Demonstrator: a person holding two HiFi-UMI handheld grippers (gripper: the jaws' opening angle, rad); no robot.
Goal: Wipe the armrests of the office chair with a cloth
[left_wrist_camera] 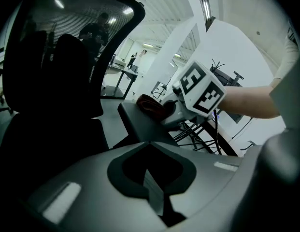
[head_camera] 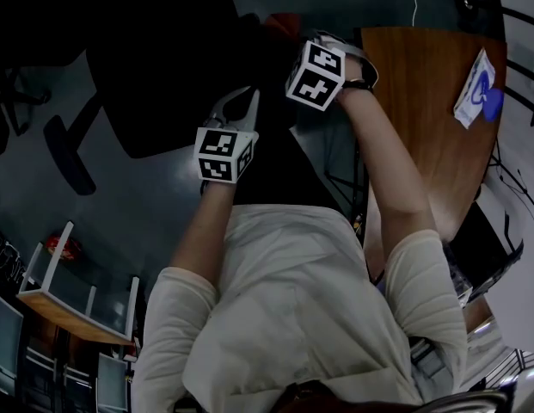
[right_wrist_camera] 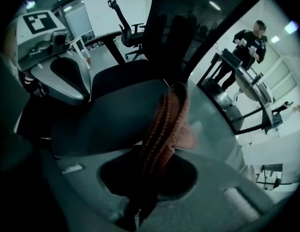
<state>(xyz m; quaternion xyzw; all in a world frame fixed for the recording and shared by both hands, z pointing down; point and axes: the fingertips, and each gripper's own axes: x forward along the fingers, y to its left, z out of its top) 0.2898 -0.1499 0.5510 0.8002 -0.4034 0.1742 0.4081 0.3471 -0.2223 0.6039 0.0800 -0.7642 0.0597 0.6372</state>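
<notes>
Right gripper [left_wrist_camera: 162, 111] is clamped on the cloth [left_wrist_camera: 149, 104], which is pressed to one armrest [left_wrist_camera: 140, 125] of the chair [head_camera: 155, 67]. Left gripper [left_wrist_camera: 153, 195] is closed and empty. Wiping appears under way here; the other armrest likely remains.

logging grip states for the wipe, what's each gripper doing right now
left gripper: shut, nothing between its jaws
right gripper: shut on the cloth

Wooden table [head_camera: 421, 119] with a blue-white packet [head_camera: 477, 89]
</notes>
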